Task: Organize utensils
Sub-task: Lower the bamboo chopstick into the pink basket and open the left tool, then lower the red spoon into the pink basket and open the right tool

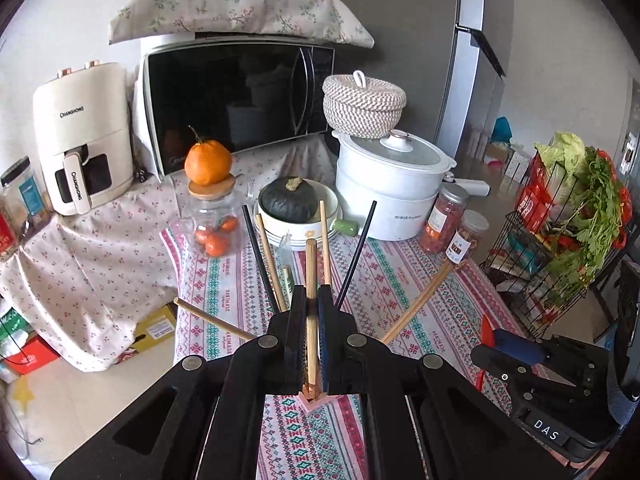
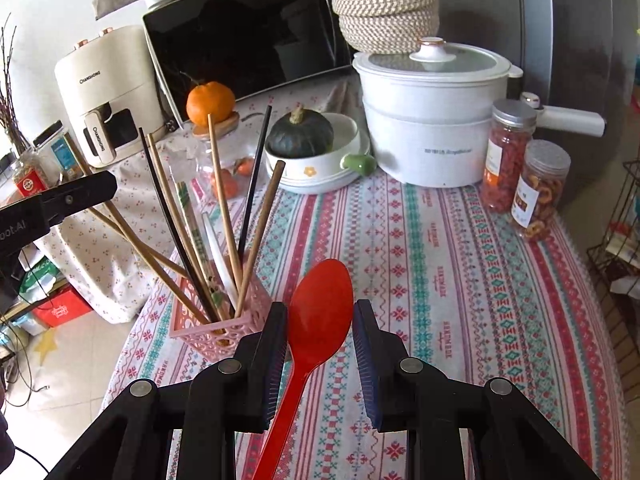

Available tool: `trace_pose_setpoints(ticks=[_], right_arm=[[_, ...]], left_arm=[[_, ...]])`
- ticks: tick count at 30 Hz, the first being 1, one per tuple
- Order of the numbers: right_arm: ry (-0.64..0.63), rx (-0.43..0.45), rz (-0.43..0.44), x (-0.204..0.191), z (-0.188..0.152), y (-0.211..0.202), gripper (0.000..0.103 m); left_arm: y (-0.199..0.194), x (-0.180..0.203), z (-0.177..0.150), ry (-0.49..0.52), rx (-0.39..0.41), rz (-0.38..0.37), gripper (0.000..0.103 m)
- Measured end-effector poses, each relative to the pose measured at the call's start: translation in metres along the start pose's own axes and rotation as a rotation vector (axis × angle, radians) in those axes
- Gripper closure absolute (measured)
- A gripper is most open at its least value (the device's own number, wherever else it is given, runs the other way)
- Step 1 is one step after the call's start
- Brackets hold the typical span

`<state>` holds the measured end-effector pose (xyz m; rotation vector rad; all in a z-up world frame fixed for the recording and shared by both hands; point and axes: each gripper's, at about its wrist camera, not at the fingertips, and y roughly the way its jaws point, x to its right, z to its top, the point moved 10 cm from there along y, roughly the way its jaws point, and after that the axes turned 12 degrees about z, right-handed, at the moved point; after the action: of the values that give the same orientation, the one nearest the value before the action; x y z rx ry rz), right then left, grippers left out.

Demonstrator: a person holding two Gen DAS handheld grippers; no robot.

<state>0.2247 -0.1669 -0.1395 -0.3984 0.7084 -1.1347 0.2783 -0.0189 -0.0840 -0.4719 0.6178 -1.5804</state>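
Observation:
My left gripper [image 1: 312,292] is shut on a light wooden chopstick [image 1: 311,256] that stands upright between its jaws. The chopstick's lower end sits in the pink lattice holder [image 1: 316,400] right under the gripper. Several other wooden and black chopsticks fan out of the holder [image 2: 220,332], along with a white utensil. My right gripper [image 2: 320,308] is shut on a red plastic spoon [image 2: 320,300], with the bowl between the pads and the handle running back toward the camera. It hovers just right of the holder. The left wrist view shows the right gripper [image 1: 496,344] at the right.
On the patterned tablecloth [image 2: 440,280] behind the holder stand a bowl with a dark squash [image 2: 300,136], a white pot [image 2: 432,120], two snack jars [image 2: 540,188] and a glass jar topped by an orange [image 2: 210,104]. A microwave and an air fryer stand further back. A wire rack of vegetables [image 1: 568,216] is at the right.

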Motion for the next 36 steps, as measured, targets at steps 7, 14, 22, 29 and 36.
trace_pose_setpoints(ticks=[7,14,22,29,36], right_arm=[[0.002,0.010,-0.003,0.002,0.001,-0.002,0.074],[-0.015,0.026,-0.004,-0.003,0.004,-0.003,0.074],[-0.036,0.104,-0.030,-0.012,0.022,-0.011,0.074],[-0.123,0.264,-0.073,-0.042,0.069,-0.013,0.074],[-0.221,0.427,-0.158,-0.066,0.102,0.008,0.074]], left_arm=[[0.016,0.001,0.004,-0.016,-0.027,0.010,0.097],[0.015,0.001,0.000,-0.012,-0.036,0.017,0.095],[-0.005,-0.010,-0.016,-0.020,-0.049,0.034,0.068],[-0.010,-0.031,-0.065,0.019,-0.123,0.087,0.050],[0.001,-0.059,-0.106,0.047,-0.216,0.107,0.045]])
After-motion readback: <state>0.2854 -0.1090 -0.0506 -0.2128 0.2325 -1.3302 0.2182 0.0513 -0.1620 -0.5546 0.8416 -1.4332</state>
